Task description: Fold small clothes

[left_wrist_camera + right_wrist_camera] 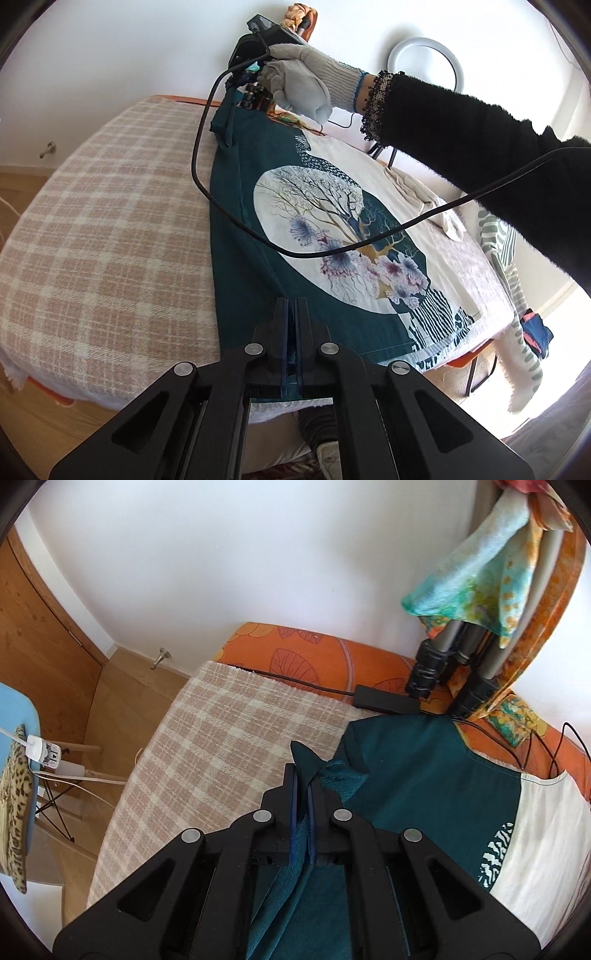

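A dark teal top (236, 236) with a round tree-and-flower print (332, 229) lies stretched over the plaid blanket (103, 229). My left gripper (291, 301) is shut on its near hem, teal cloth pinched between the black fingers. At the far end, a gloved hand (303, 81) holds my right gripper (245, 101), which lifts the top's far corner. In the right wrist view, my right gripper (303, 771) is shut on a fold of the teal top (417, 775), a point of cloth sticking out past the fingertips.
A black cable (199, 158) hangs over the top. Orange leaf-print bedding (314, 653) borders the blanket (207, 738). A black adapter (384, 699) and tripod legs (436, 668) stand at the far edge. Other clothes (424, 195) lie right. A blue chair (18, 723) stands left.
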The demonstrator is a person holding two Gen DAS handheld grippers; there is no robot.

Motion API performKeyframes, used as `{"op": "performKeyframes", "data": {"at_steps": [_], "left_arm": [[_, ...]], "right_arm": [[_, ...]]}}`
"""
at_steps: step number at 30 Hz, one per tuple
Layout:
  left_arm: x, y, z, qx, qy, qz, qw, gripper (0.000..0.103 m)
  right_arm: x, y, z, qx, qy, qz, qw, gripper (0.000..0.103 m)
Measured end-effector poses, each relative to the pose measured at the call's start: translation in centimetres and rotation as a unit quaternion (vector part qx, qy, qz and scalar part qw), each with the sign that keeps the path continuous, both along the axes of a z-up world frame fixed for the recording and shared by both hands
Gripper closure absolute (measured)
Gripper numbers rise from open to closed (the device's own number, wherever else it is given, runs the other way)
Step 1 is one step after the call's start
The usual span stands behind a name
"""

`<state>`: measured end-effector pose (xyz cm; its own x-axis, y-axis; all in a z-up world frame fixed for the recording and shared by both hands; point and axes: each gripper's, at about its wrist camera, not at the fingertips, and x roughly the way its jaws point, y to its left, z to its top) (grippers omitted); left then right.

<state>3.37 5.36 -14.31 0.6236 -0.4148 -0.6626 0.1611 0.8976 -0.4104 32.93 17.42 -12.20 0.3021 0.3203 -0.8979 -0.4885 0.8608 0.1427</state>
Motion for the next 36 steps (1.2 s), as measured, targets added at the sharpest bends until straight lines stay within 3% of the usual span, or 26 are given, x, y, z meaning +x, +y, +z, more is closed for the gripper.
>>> {"op": "performKeyframes", "data": {"at_steps": [6,11,18,20,21,22,24,36], "left_arm": [[0.9,-4.2,-0.7,0.005,0.009,-0.055,0.9984,0.102],[1.6,-6.4,-1.3,0.014,0.018,-0.083,0.9963,0.102],[2.4,-7.9,-1.9,0.015,0.034,-0.102,0.9941,0.101],[2.4,-8.3,-2.0,0.008,0.039,-0.111,0.993,0.094],[2.4,-8.5,-1.9,0.007,0.039,-0.115,0.9926,0.084],[2.3,-8.8,-1.9,0.007,0.039,-0.119,0.9921,0.073],[2.1,-9.2,-1.8,0.001,0.036,-0.129,0.9909,0.071],[1.3,-10.4,-0.4,-0.007,0.015,-0.124,0.9921,0.07]], "right_arm": [[1.0,-7.8,0.3,-0.002,-0.002,-0.04,0.999,0.098],[2.5,-13.3,-1.8,-0.007,0.018,-0.088,0.996,0.098],[3.4,-15.6,-3.6,-0.009,0.028,-0.103,0.994,0.096],[3.4,-15.9,-3.4,-0.007,0.022,-0.106,0.994,0.09],[3.3,-16.1,-3.1,-0.011,0.017,-0.106,0.994,0.074],[3.2,-16.2,-2.8,-0.015,0.008,-0.106,0.994,0.053],[2.7,-16.7,-1.6,-0.016,-0.017,-0.108,0.994,0.032],[-1.0,-22.2,6.5,0.047,-0.077,-0.102,0.991,0.03]]}}
